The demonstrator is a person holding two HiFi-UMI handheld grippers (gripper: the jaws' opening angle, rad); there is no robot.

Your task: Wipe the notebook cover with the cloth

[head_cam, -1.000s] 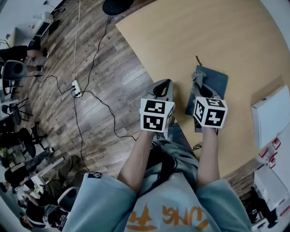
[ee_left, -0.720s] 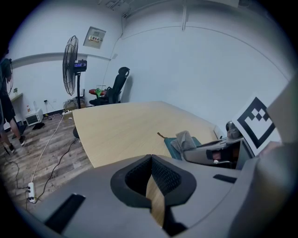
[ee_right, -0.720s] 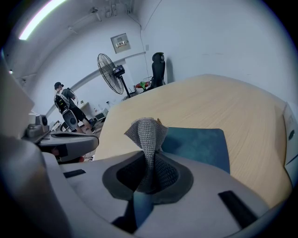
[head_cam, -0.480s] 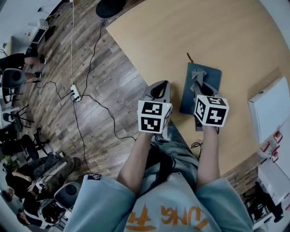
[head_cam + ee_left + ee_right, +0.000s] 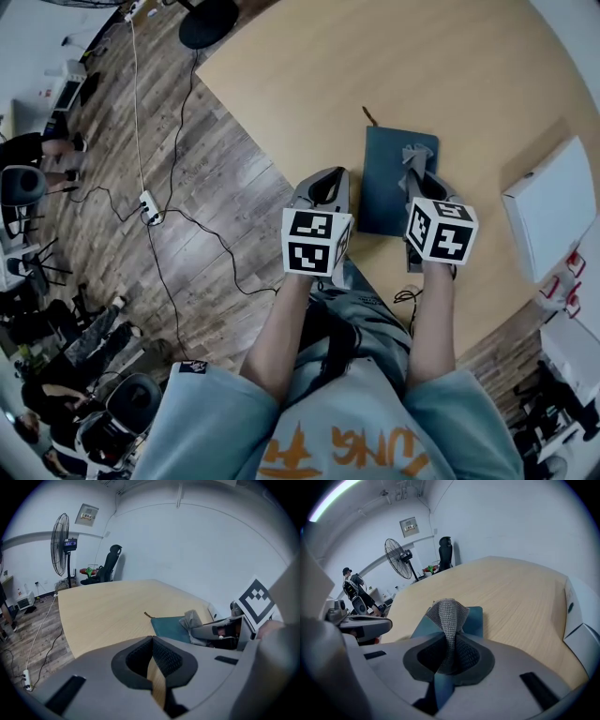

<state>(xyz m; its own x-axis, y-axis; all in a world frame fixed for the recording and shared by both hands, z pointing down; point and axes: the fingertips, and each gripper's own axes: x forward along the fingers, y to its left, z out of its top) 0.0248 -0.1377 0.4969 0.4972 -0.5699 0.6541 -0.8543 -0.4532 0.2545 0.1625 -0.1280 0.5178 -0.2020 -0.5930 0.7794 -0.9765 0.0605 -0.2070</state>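
Note:
A dark teal notebook (image 5: pixel 386 183) lies flat near the table's front edge, with a thin strap at its far corner. My right gripper (image 5: pixel 418 176) hangs over its right part, shut on a grey knitted cloth (image 5: pixel 413 156) that droops onto the cover. In the right gripper view the cloth (image 5: pixel 446 616) stands up from between the jaws of my right gripper (image 5: pixel 449 645), with the notebook (image 5: pixel 475 620) behind it. My left gripper (image 5: pixel 324 176) is shut and holds nothing, left of the notebook at the table's edge. The left gripper view shows that gripper (image 5: pixel 152 641), the notebook (image 5: pixel 168 626) and the cloth (image 5: pixel 192 618).
A white box (image 5: pixel 551 208) sits on the wooden table (image 5: pixel 375 66) at the right. Cables and a power strip (image 5: pixel 147 202) lie on the floor to the left. Across the room stand a fan (image 5: pixel 59 545) and an office chair (image 5: pixel 109 563), with a person (image 5: pixel 348 582) nearby.
The right gripper and cloth have slid from the left part of the notebook cover to its right part. The left gripper has stayed beside the notebook.

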